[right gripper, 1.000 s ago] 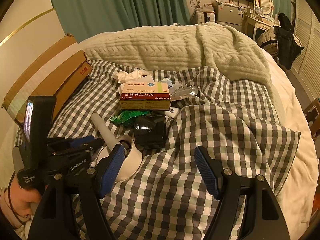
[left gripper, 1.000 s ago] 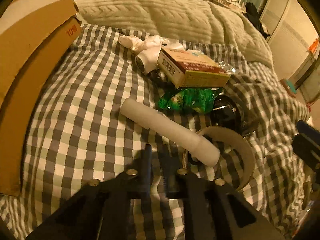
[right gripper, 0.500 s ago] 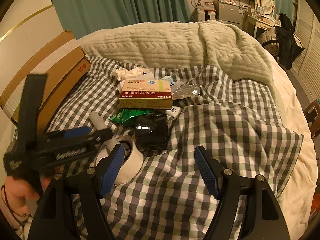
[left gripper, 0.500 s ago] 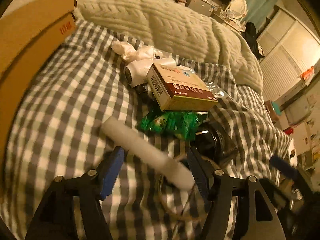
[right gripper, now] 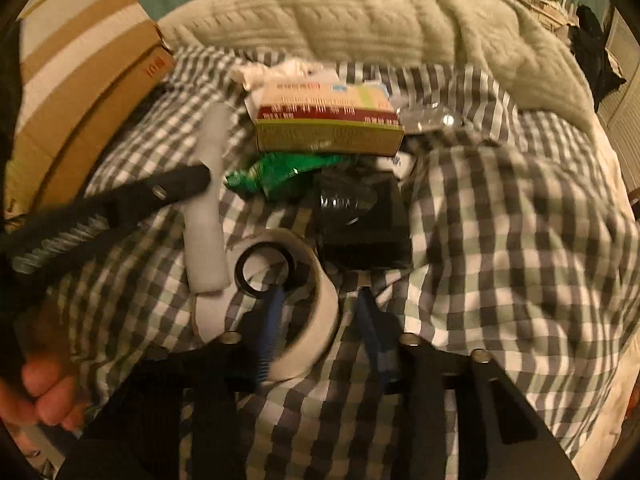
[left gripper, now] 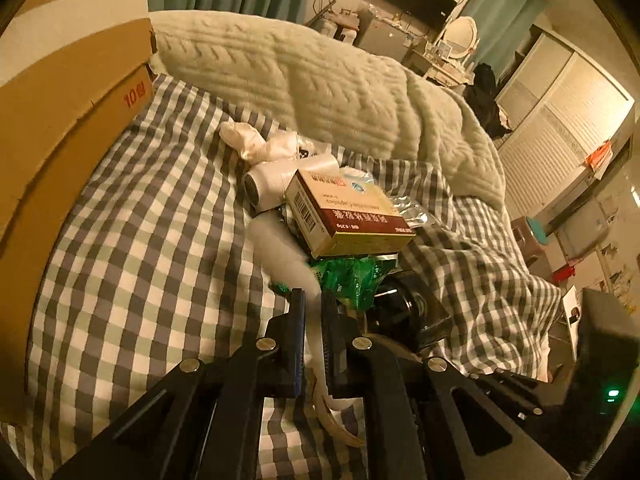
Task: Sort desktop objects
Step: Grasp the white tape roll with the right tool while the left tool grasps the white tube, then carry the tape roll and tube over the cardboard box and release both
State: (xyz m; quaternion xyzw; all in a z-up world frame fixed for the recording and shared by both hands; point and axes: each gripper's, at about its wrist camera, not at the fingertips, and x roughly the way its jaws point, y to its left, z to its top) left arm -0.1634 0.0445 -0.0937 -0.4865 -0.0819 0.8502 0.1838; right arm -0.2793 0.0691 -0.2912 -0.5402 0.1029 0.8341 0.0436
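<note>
A checked cotton bedspread point(left gripper: 140, 240) carries the clutter. Beside the glossy medicine carton point(left gripper: 344, 212), the left gripper point(left gripper: 312, 304), earlier spread, now pinches the white foam cylinder point(left gripper: 280, 248); the right gripper point(right gripper: 320, 300) jaws are closing around the cream tape roll's point(right gripper: 316, 308) wall.

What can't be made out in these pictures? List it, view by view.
- Right wrist view: the print on the box, smeared by motion blur.
- Left wrist view: most of the tape roll, hidden behind the left gripper.
- Left wrist view: the black object, partly covered by the green packet; what it is cannot be told.
</note>
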